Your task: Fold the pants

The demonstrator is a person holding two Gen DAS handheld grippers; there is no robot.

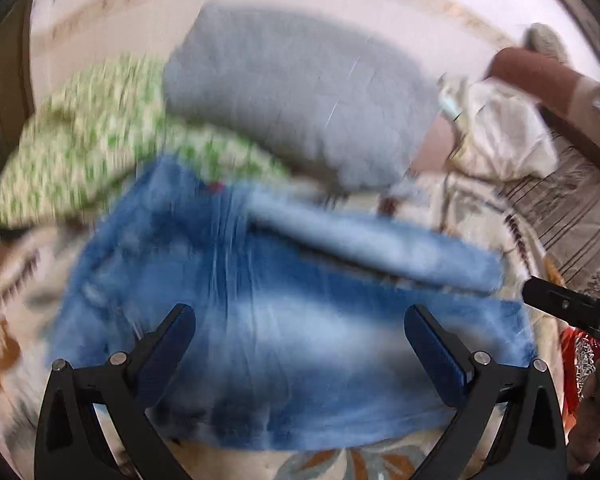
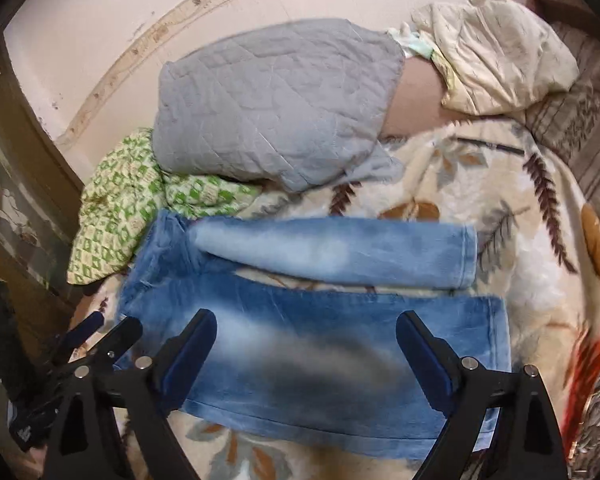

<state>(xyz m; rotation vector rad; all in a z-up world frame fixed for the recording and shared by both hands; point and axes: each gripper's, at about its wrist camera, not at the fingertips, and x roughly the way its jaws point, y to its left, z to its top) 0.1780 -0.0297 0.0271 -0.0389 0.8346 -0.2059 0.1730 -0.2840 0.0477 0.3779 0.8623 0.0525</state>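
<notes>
Light blue washed jeans [image 2: 340, 256] lie flat on a floral blanket [image 2: 480, 184], waist to the left and both legs running right, with a narrow gap between the legs. My right gripper [image 2: 306, 320] hovers over the near leg, jaws wide open and nothing pressed between the pads. The left wrist view is blurred; there my left gripper [image 1: 300, 328] is open above the jeans [image 1: 260, 320] near the seat and thigh. The right gripper's finger [image 1: 560, 304] pokes in at the right edge. The left gripper [image 2: 96, 332] shows at the lower left of the right wrist view.
A grey quilted pillow [image 2: 272, 108] and a green-patterned cloth [image 2: 116, 208] lie just beyond the waist. A cream pillow [image 2: 496, 56] sits at the far right by a striped sheet [image 2: 580, 132]. A pink wall is behind, and a dark wooden cabinet [image 2: 16, 184] stands left.
</notes>
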